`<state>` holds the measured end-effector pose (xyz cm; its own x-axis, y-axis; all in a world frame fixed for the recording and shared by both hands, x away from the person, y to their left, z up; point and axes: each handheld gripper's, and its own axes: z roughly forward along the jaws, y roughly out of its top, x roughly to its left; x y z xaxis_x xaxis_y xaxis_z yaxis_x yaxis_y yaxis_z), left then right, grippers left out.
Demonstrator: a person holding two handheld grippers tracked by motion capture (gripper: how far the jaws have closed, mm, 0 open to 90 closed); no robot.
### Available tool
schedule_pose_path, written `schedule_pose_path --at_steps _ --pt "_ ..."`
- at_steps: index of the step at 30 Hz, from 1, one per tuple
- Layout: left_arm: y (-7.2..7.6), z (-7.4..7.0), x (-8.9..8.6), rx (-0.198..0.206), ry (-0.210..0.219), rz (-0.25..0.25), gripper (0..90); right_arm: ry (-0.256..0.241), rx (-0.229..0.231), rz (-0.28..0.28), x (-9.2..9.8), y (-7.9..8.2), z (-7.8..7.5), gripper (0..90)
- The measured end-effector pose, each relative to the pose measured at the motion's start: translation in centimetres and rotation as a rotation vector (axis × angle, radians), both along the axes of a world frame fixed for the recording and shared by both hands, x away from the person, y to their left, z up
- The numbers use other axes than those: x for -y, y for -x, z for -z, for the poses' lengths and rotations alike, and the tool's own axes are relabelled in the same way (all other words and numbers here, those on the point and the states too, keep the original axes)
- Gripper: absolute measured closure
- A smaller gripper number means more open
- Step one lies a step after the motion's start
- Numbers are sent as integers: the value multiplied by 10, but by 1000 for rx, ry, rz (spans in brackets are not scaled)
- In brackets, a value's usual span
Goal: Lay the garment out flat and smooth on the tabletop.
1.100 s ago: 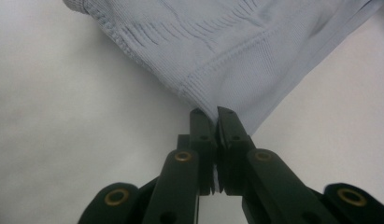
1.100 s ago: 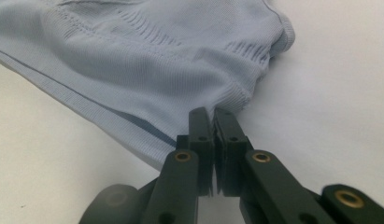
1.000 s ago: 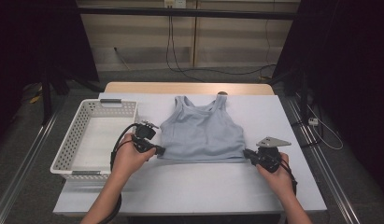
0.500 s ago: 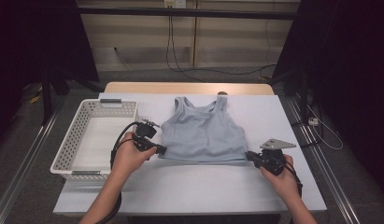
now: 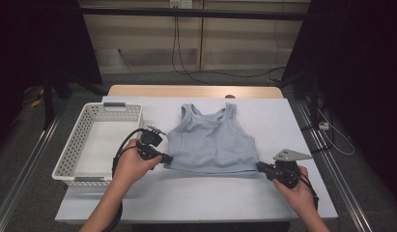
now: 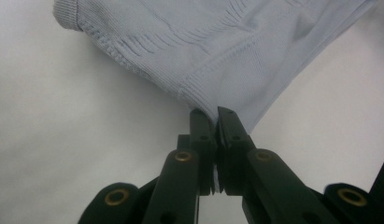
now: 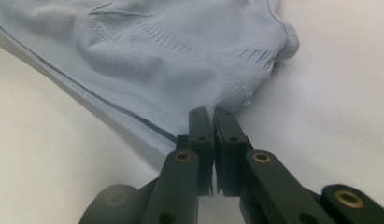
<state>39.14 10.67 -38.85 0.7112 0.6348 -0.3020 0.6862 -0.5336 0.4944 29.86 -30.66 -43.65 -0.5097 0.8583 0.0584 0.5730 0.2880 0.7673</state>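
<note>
A: What is nearest to the person?

B: The two hands. The left tongs (image 5: 166, 158) are clamped on the left bottom corner of the light blue tank top (image 5: 210, 142). In the left gripper view the black jaws of the left tongs (image 6: 215, 113) stand pressed together, with the ribbed hem of the tank top (image 6: 217, 51) caught between them.

A: And the other side?

B: The right tongs (image 5: 259, 167) are clamped on the right bottom corner of the same hem. In the right gripper view the right tongs (image 7: 212, 114) are also together on the fabric, and the tank top (image 7: 157, 51) spreads away from the jaws, with a darker line along its edge.

A: Where does the garment lie?

B: It lies flat on the white table (image 5: 205, 195), about in the middle, with the hem toward the person and the two shoulder straps toward the far edge. The hem is stretched straight between both tongs.

A: What is beside it?

B: A white plastic basket (image 5: 82, 140) stands on the left part of the table, just beside the left hand (image 5: 131, 166). Farther away, behind the table, cables (image 5: 186, 58) hang along a wall.
</note>
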Motion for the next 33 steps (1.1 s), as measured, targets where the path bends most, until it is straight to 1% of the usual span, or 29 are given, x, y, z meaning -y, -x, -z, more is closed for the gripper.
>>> schedule_pose_path --at_steps 2,7,9,10,11,13,14,16,20,22,23,24,25,26,27,28,29,30,31,33 --pt "2 0 0 -3 2 9 866 -6 -1 1 1 3 0 878" --pt "6 1 -1 -13 5 13 866 -8 -7 -12 1 9 0 878" --pt "8 1 -2 -7 3 18 866 -7 -5 -23 1 12 0 878" --pt "10 1 -2 -10 4 19 866 -9 -5 -25 1 13 -1 878" --pt "11 1 -3 -14 12 18 865 -11 -3 -27 1 15 -1 878" --pt "15 2 -5 -9 18 27 865 -15 -1 -28 2 18 -2 878" --pt "18 2 -4 -9 18 28 865 -19 3 -29 3 20 -2 878" --pt "22 3 -4 -15 16 46 865 -21 0 -31 4 23 -3 878" --pt "29 6 -3 -23 11 57 863 -28 -3 -39 6 33 -4 878" --pt "31 7 -3 -23 7 60 857 -33 -7 -43 7 38 -3 875" --pt "31 7 -3 -13 6 57 846 -38 -9 -45 8 39 -3 861" --pt "30 6 -2 7 4 51 813 -41 -12 -45 8 39 -2 825" --pt "28 5 -2 23 -7 59 760 -38 -6 -36 8 38 -1 770" --pt "26 5 -2 41 -3 49 698 -42 -2 -27 8 38 -1 697" --pt "24 4 -1 61 6 43 612 -50 0 -18 8 36 -1 652" --pt "21 5 -1 77 29 32 540 -54 1 -22 7 35 -2 644" --pt "19 4 0 80 40 32 509 -51 9 -26 6 33 -2 622" --pt "16 4 2 88 45 30 504 -53 12 -22 5 32 -2 581" --pt "15 4 4 97 50 25 476 -58 12 -18 4 30 -2 550" --pt "10 5 7 123 54 31 380 -58 15 -13 2 27 -2 501"
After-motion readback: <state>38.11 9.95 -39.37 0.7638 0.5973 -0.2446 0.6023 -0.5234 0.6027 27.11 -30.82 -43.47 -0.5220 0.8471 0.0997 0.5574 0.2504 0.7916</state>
